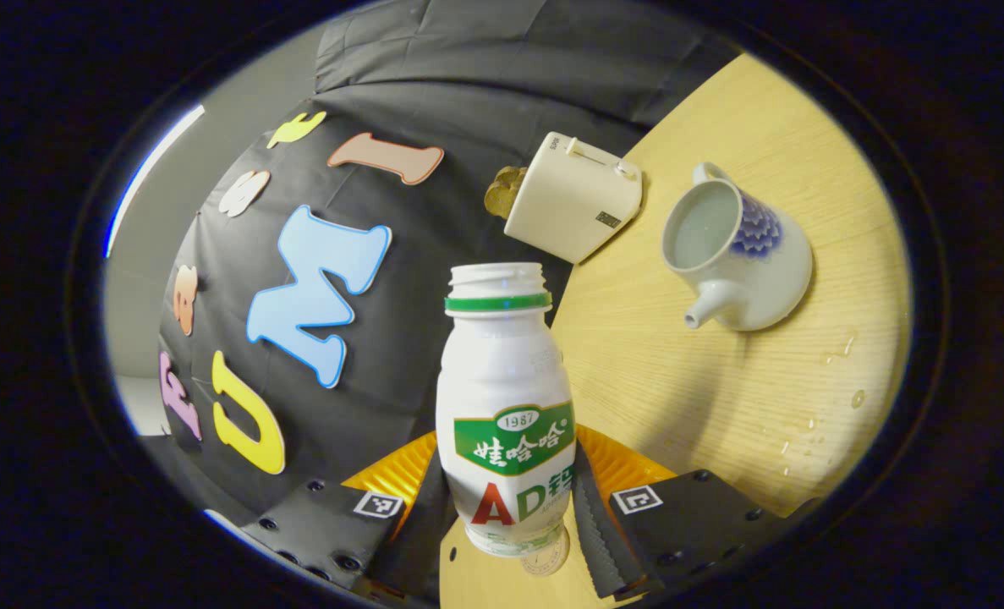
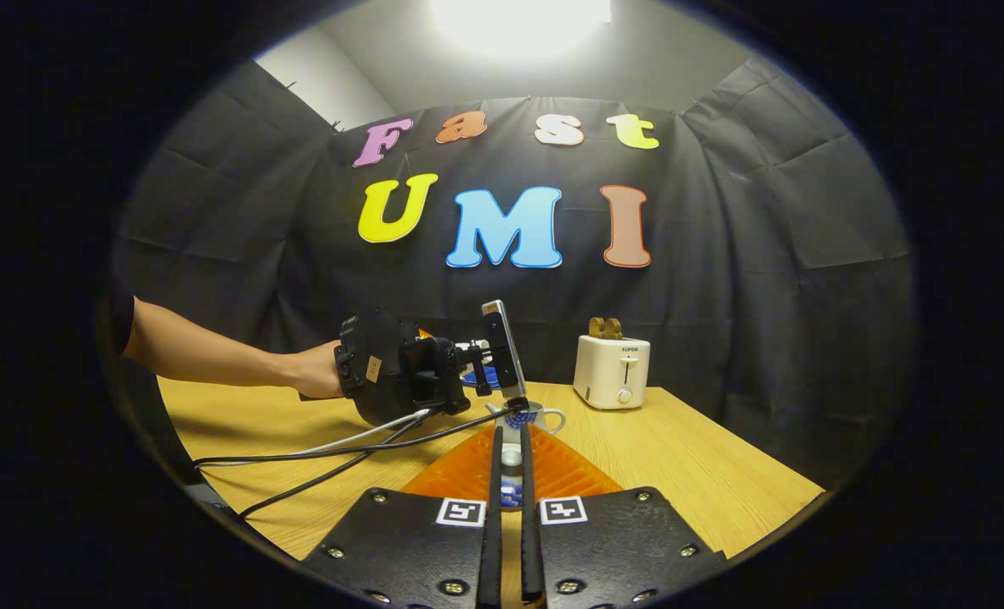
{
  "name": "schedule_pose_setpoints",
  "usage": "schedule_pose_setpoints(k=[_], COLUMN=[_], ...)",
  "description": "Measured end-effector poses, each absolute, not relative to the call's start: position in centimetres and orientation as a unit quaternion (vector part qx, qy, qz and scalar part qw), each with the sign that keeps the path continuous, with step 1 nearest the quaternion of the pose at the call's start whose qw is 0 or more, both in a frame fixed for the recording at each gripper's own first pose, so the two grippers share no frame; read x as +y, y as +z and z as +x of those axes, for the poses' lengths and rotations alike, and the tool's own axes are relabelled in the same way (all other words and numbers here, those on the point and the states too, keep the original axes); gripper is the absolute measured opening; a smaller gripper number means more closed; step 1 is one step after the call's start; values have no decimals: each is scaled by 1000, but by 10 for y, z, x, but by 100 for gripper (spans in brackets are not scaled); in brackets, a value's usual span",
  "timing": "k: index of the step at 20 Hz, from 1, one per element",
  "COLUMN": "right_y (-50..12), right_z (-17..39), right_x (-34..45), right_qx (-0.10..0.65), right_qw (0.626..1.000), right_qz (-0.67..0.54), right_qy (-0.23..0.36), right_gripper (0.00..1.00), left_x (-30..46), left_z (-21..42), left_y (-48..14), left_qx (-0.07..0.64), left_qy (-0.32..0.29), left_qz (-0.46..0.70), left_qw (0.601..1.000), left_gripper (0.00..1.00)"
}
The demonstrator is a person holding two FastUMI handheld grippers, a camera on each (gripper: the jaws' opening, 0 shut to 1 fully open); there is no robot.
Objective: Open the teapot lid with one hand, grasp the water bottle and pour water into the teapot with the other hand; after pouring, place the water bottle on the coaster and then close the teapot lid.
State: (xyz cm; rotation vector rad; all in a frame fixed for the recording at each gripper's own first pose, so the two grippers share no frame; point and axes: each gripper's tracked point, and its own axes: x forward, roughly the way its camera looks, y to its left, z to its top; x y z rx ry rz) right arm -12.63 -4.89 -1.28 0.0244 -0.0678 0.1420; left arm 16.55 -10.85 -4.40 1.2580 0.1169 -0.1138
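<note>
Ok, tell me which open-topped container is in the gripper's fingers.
The white bottle, uncapped with a green neck ring, between the left gripper fingers. The lidless teapot sits apart on the table, by the toaster.

The bottle (image 1: 506, 397) carries a printed label (image 1: 514, 440) with a green band, a small number in an oval, and large red and green letters beneath. The toaster (image 2: 611, 370) on the far right of the table bears a small brand mark on its front. Left gripper (image 1: 510, 516) and right gripper (image 2: 510, 436) each carry two square black-and-white code markers (image 2: 460, 512).
</note>
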Motion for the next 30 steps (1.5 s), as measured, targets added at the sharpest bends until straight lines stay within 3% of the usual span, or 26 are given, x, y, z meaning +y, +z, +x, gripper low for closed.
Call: schedule_pose_setpoints(k=[10, 11, 12, 16, 30], right_y=[-10, -12, -13, -14, -14], right_z=[-130, -130, -129, -130, -131], right_x=[-54, -53, -53, -55, -55], right_qx=[-48, -44, -42, -41, -42], right_qw=[997, 997, 997, 997, 997], right_qz=[12, 12, 12, 13, 5], right_qy=[66, 67, 67, 66, 65], right_gripper=[9, 9, 9, 9, 9], left_x=[-126, -128, -130, -135, -146], left_z=[170, 169, 168, 164, 158], left_y=[-51, -50, -50, -50, -45], left_qx=[51, 48, 46, 40, 23], left_qy=[-66, -67, -67, -71, -75], left_qz=[672, 679, 686, 719, 772], left_qw=[736, 729, 723, 690, 630], left_gripper=[80, 75, 80, 80, 80])
